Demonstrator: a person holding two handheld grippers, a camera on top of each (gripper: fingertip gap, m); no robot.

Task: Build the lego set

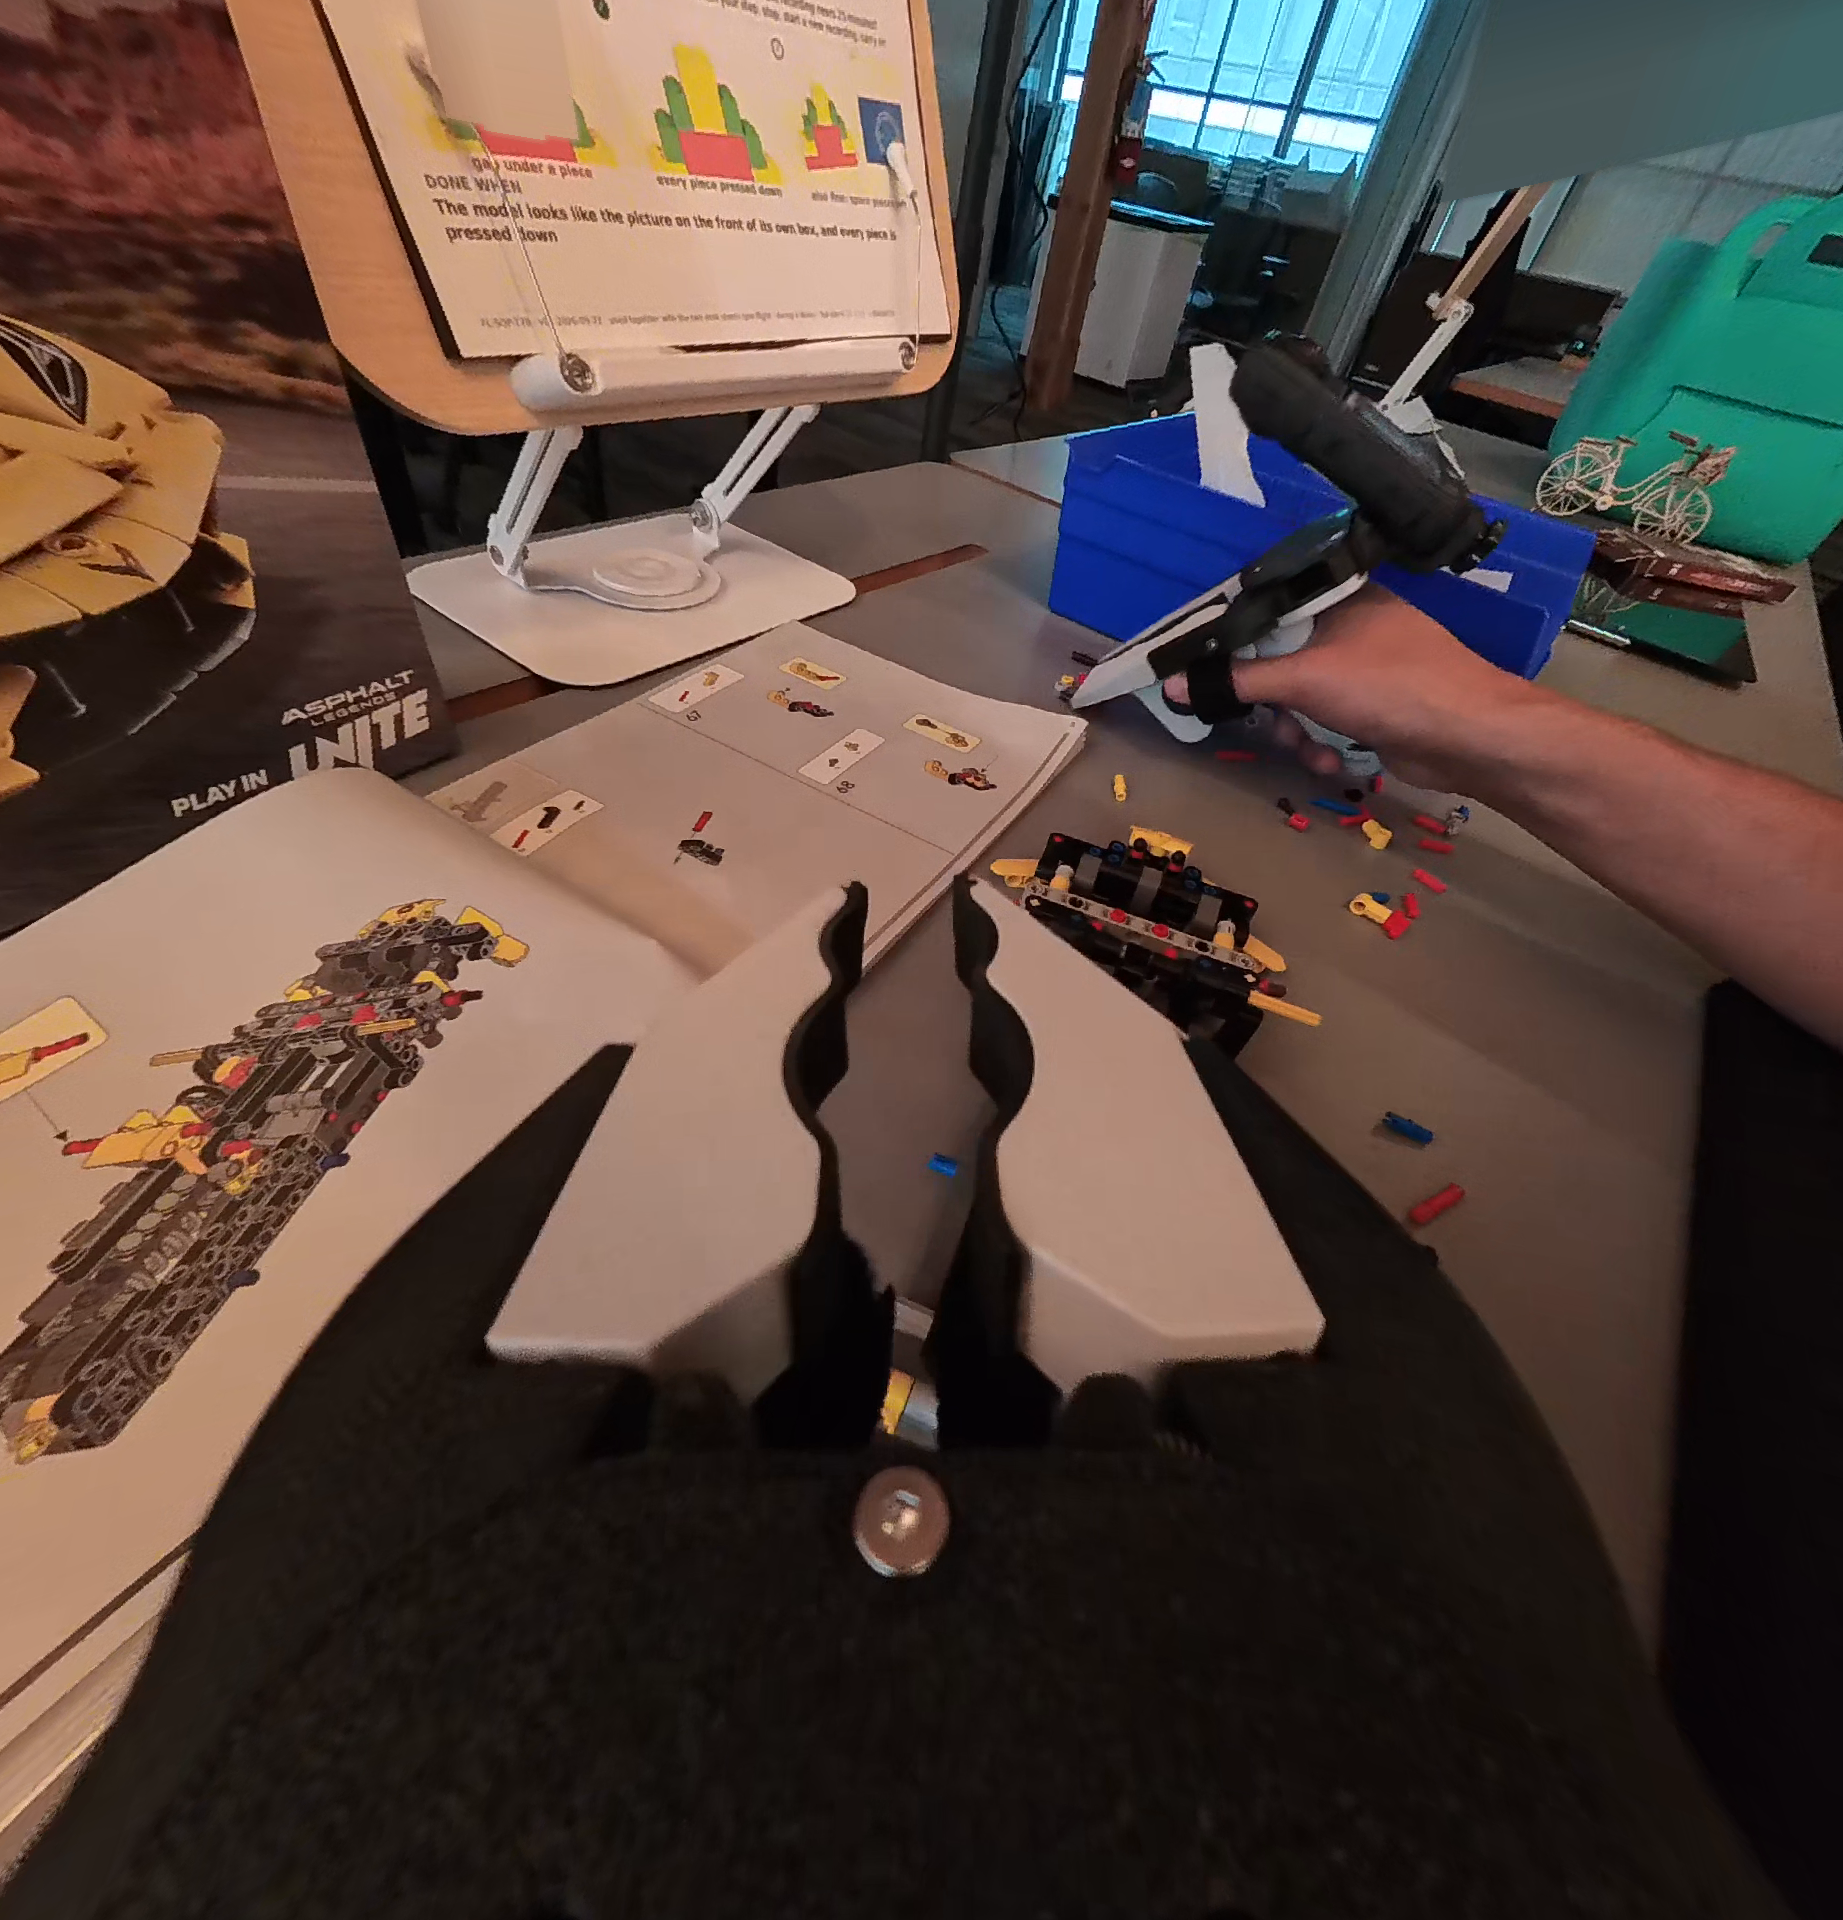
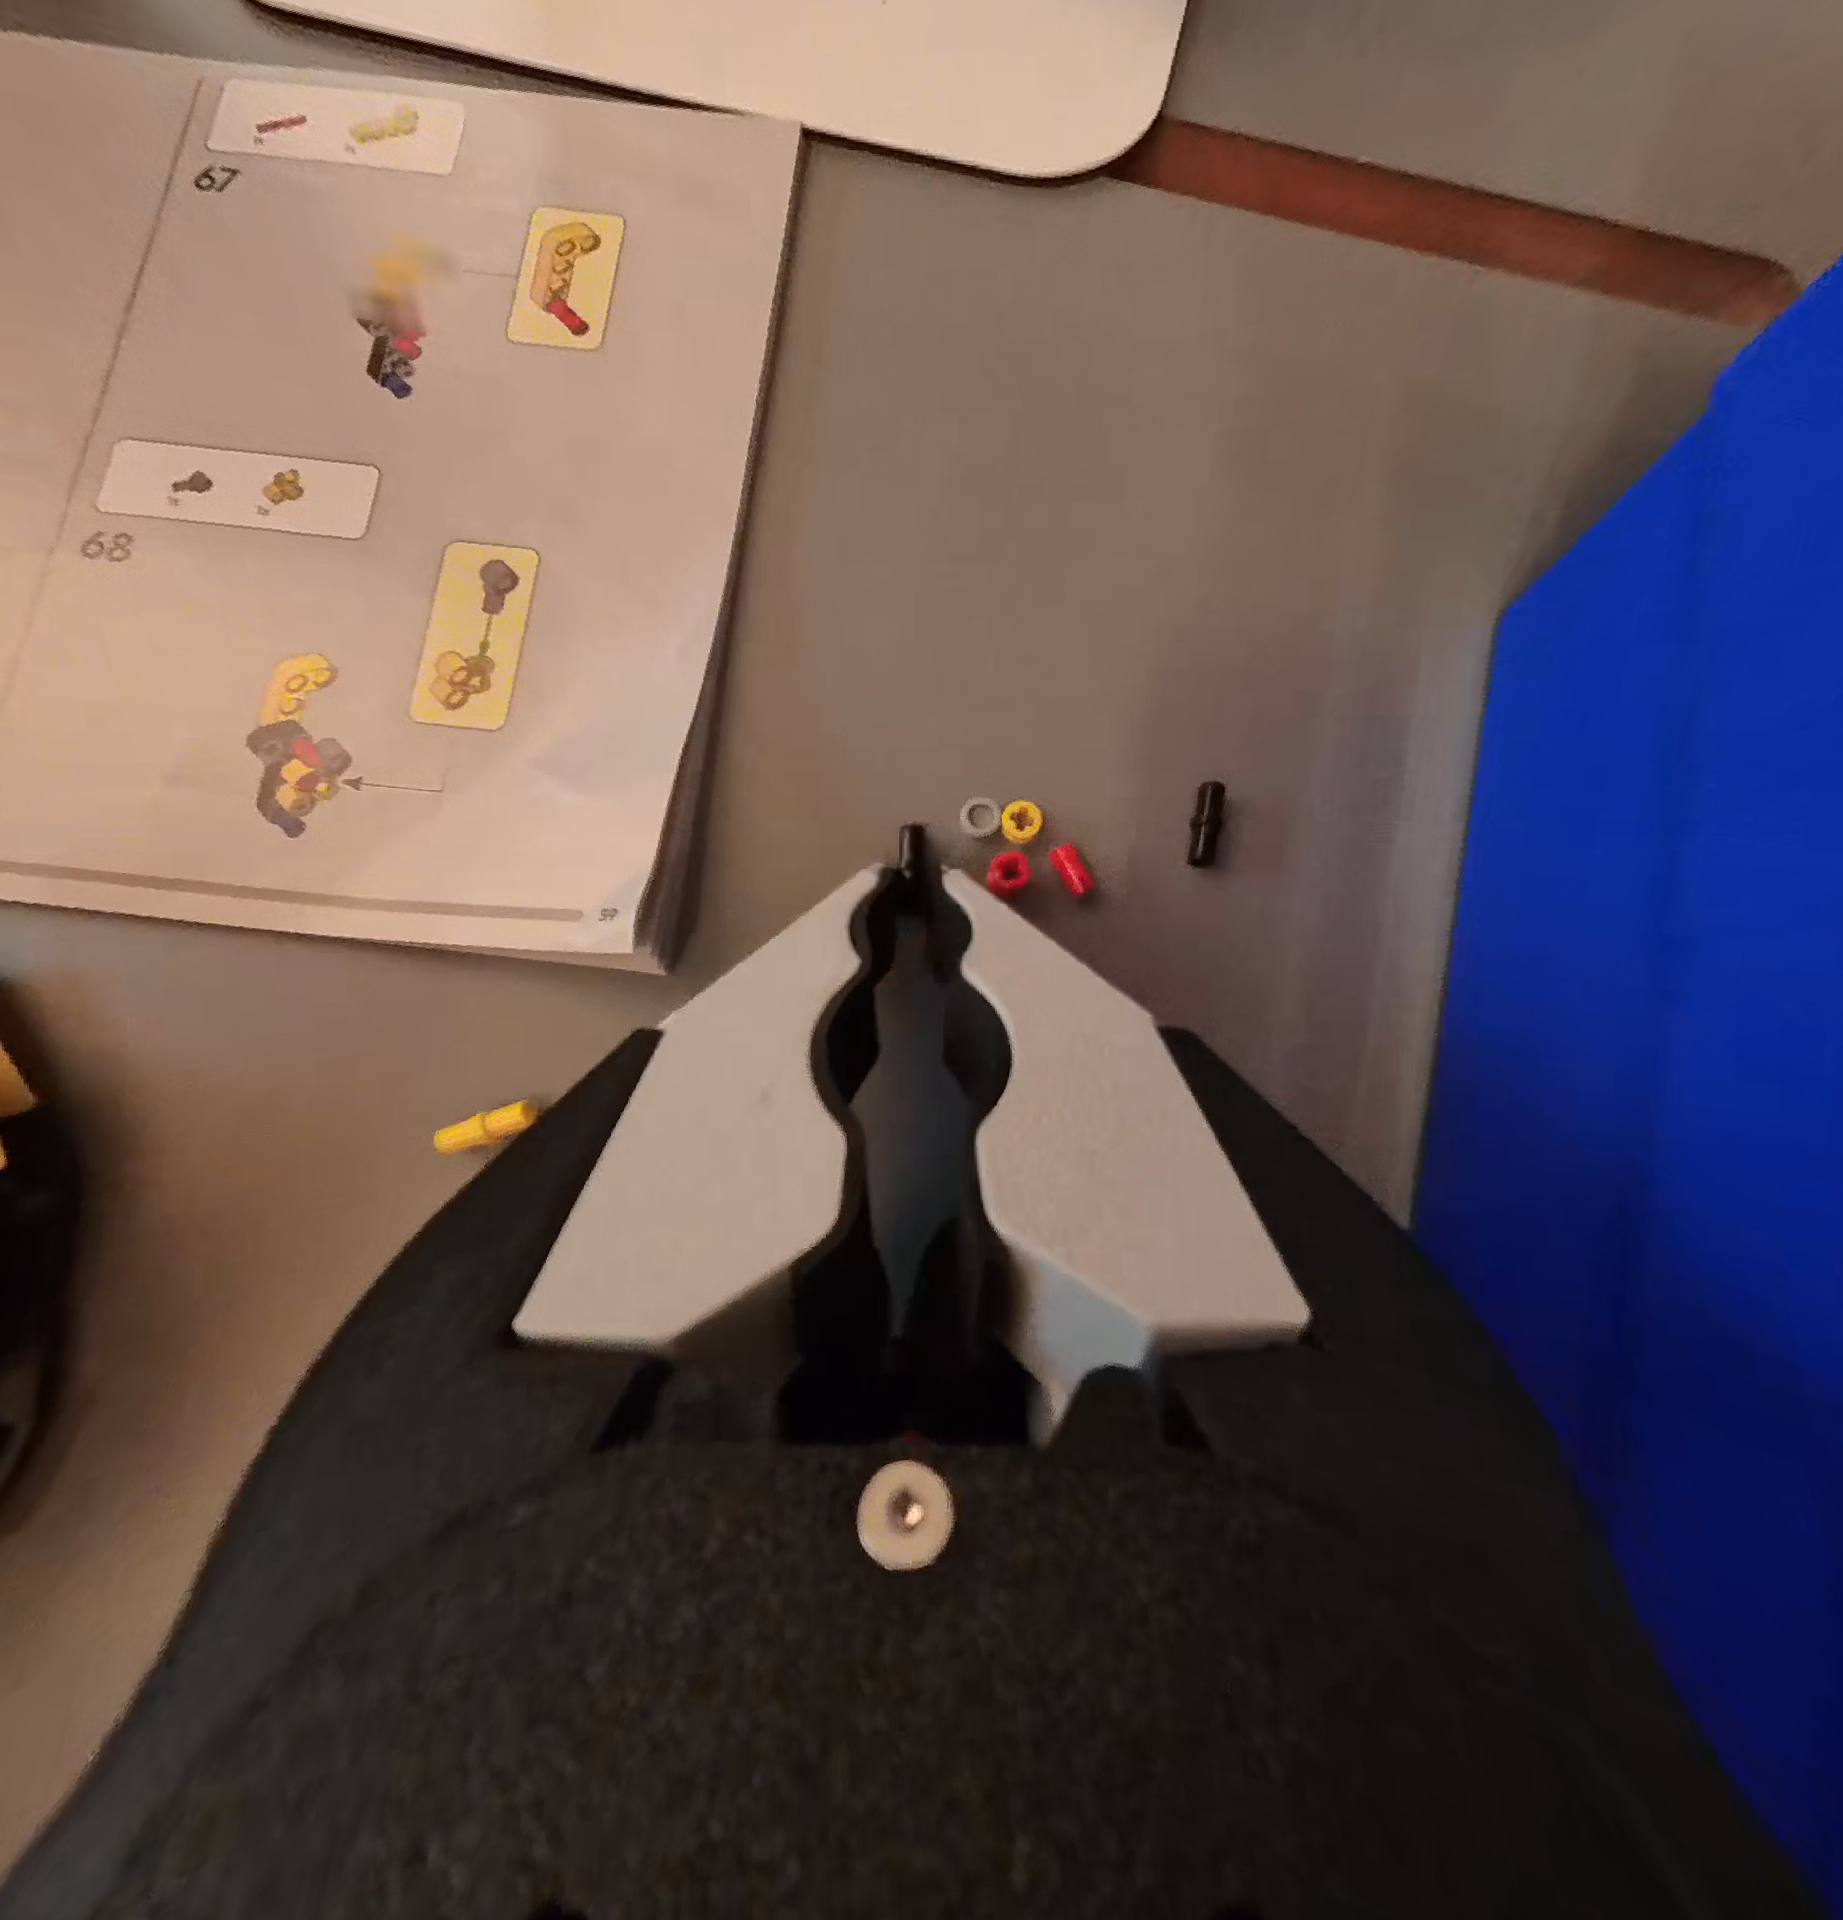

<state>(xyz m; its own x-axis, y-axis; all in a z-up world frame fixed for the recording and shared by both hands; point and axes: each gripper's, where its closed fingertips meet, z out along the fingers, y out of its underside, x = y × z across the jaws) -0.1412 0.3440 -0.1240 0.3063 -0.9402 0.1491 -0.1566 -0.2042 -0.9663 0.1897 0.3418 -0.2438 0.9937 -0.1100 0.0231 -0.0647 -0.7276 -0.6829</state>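
Note:
My left gripper [image 1: 906, 899] is open and empty, held above the grey table near the open instruction booklet [image 1: 751, 769]. The partly built black and yellow lego model [image 1: 1145, 914] lies just right of its tips. My right gripper [image 2: 909, 871] is shut on a small black pin [image 2: 910, 847] that sticks out between its tips. It also shows in the left wrist view [image 1: 1078, 696], held by a hand beside the blue bin [image 1: 1156, 520]. Small grey, yellow and red bushes [image 2: 1021, 842] and another black pin [image 2: 1204, 823] lie right of the tips.
The blue bin [image 2: 1675, 935] stands close on the right. The booklet page [image 2: 377, 499] lies left, a yellow pin [image 2: 481, 1127] on the table. Loose red, blue and yellow pieces [image 1: 1384, 862] are scattered. A document stand [image 1: 626, 582] and the set's box [image 1: 169, 520] stand behind. My hands' fingertips stand some 35 cm from each other.

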